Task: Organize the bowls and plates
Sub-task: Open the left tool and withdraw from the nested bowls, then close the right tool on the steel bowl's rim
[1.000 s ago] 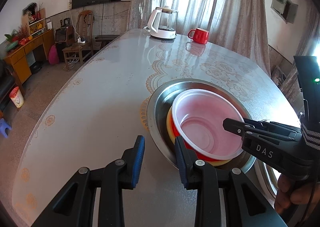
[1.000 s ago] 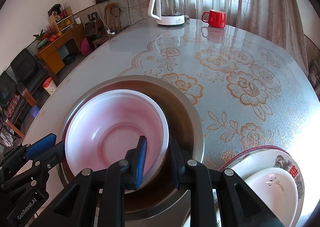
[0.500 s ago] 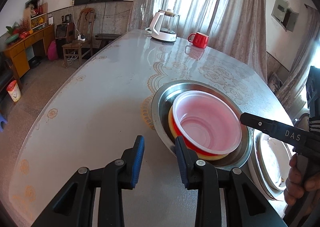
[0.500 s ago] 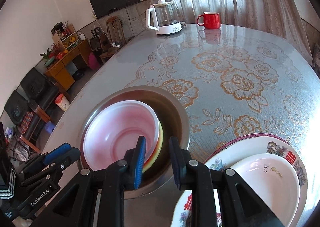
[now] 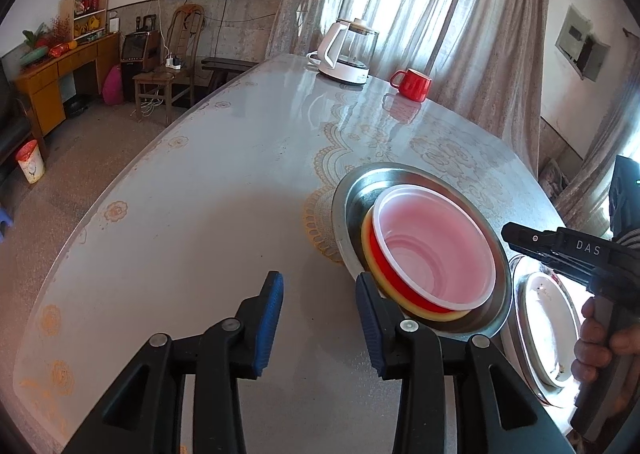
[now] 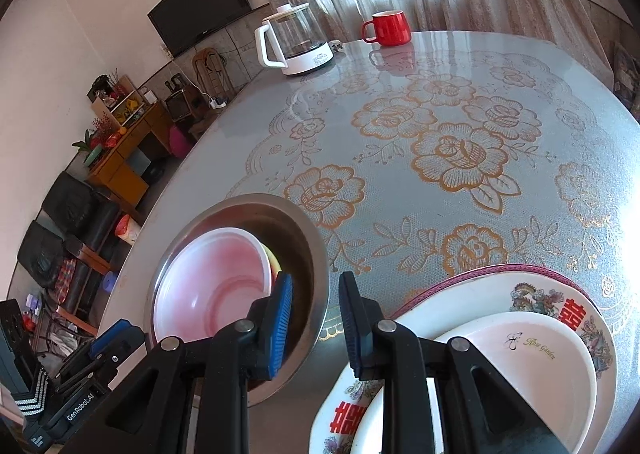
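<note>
A steel basin (image 5: 344, 193) (image 6: 316, 254) stands on the flowered table and holds a pale pink bowl (image 5: 432, 250) (image 6: 212, 286) nested in a red and a yellow bowl. My left gripper (image 5: 318, 282) hovers at the basin's near-left rim, its jaws opening with nothing between them. My right gripper (image 6: 316, 282) is open with a narrow gap and holds nothing. It hangs over the gap between the basin and a stack of plates: a decorated plate (image 6: 560, 294) with a white dish (image 6: 540, 358) on it. In the left wrist view the right gripper (image 5: 506, 232) reaches over the plate stack (image 5: 548, 318).
A white kettle (image 5: 344, 53) (image 6: 296, 41) and a red mug (image 5: 414, 83) (image 6: 388, 27) stand at the table's far end. A hand (image 5: 600, 350) grips the right tool. The table's left edge drops to the floor. The left gripper (image 6: 112, 338) shows at the lower left.
The right gripper has drawn back to the right, off the pink bowl's rim and over towards the plates. The left gripper's jaws have spread a little wider.
</note>
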Demonstrator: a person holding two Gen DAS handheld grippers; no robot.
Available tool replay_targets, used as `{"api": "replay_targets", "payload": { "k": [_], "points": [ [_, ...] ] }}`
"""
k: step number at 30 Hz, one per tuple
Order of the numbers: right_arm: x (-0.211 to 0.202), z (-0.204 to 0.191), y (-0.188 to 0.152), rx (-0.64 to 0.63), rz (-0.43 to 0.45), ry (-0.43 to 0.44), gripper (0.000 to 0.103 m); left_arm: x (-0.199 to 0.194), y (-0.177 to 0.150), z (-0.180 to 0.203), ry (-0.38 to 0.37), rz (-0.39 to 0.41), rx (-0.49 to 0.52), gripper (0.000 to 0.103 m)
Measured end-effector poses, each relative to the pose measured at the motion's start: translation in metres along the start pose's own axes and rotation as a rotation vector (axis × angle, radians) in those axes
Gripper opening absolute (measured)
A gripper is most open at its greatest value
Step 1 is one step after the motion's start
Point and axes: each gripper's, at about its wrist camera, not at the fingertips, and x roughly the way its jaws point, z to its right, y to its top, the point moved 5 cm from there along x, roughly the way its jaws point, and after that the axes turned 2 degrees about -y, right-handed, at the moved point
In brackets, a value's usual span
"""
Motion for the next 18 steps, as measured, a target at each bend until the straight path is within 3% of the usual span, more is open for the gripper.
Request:
{"api": "replay_targets", "payload": {
  "k": [11, 18],
  "points": [
    [0.011, 0.019, 0.013, 0.083, -0.011, 0.006, 0.023, 0.01, -0.002, -0.018, -0.04, -0.055, -0.11, 0.039],
    [0.018, 0.021, 0.012, 0.092, -0.027, 0.022, 0.023, 0.009, -0.001, -0.016, -0.072, -0.036, -0.116, 0.039]
  ]
}}
